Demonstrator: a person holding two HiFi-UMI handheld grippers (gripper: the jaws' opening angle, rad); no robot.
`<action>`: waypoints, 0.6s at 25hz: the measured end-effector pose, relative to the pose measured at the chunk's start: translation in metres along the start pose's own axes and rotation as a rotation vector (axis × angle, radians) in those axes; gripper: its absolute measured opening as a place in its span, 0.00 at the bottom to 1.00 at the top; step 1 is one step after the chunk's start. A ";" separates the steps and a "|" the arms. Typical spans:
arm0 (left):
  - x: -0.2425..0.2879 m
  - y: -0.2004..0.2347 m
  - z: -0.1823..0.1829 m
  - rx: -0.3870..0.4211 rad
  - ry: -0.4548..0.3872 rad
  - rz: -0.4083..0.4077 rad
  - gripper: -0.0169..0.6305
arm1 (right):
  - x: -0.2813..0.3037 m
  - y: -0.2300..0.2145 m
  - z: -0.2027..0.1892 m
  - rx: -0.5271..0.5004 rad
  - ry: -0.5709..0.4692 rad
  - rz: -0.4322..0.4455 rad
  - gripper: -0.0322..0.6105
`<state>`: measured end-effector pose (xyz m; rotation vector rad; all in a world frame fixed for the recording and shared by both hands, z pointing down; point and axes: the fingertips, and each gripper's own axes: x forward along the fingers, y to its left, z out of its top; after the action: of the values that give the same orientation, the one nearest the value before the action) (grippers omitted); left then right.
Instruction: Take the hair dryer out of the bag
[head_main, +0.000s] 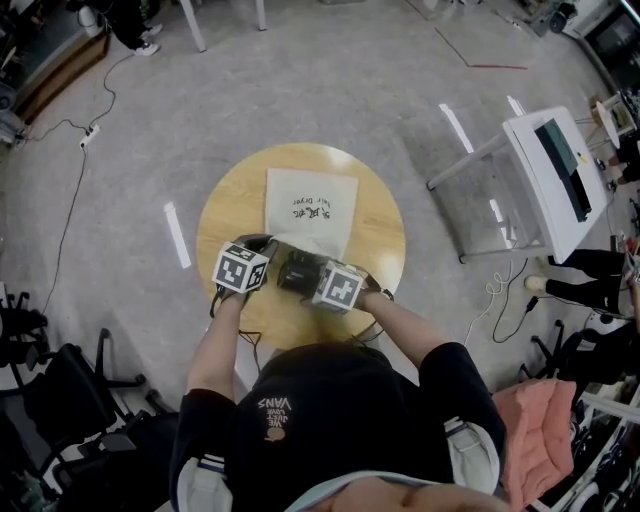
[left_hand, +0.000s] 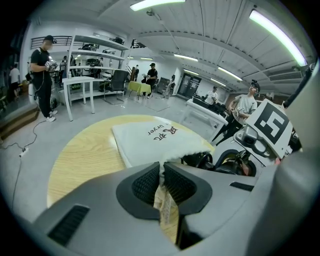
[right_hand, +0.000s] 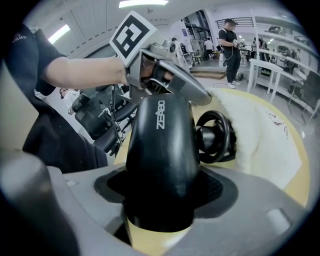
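A white cloth bag (head_main: 310, 208) with dark print lies flat on the round wooden table (head_main: 380, 225); in the left gripper view the bag (left_hand: 150, 137) spreads ahead of the jaws. My left gripper (left_hand: 161, 184) is shut on the bag's near edge, pinching the fabric. A black hair dryer (right_hand: 161, 150) with a coiled black cord (right_hand: 215, 136) sticks out of the bag's mouth. My right gripper (right_hand: 162, 192) is shut on the hair dryer's barrel. In the head view the hair dryer (head_main: 298, 272) sits between the two marker cubes, with the left gripper (head_main: 243, 268) and right gripper (head_main: 335, 285) close together.
A white stand with a screen (head_main: 555, 175) stands to the right of the table. Black chairs (head_main: 60, 400) are at the lower left and a cable (head_main: 75, 190) runs over the grey floor. Several people (left_hand: 42, 70) stand about the room.
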<state>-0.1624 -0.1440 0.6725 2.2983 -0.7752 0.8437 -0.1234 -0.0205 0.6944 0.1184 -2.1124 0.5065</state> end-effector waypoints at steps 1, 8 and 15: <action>0.001 -0.001 0.000 -0.005 0.000 0.006 0.09 | -0.002 0.003 -0.003 -0.003 0.002 0.007 0.60; 0.001 -0.003 0.003 -0.024 -0.008 0.049 0.09 | -0.014 0.020 -0.013 -0.052 0.012 0.030 0.60; 0.002 -0.007 0.008 -0.054 -0.019 0.094 0.09 | -0.025 0.040 -0.024 -0.106 0.021 0.082 0.60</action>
<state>-0.1534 -0.1454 0.6668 2.2399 -0.9093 0.8333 -0.1019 0.0228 0.6730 -0.0345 -2.1250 0.4409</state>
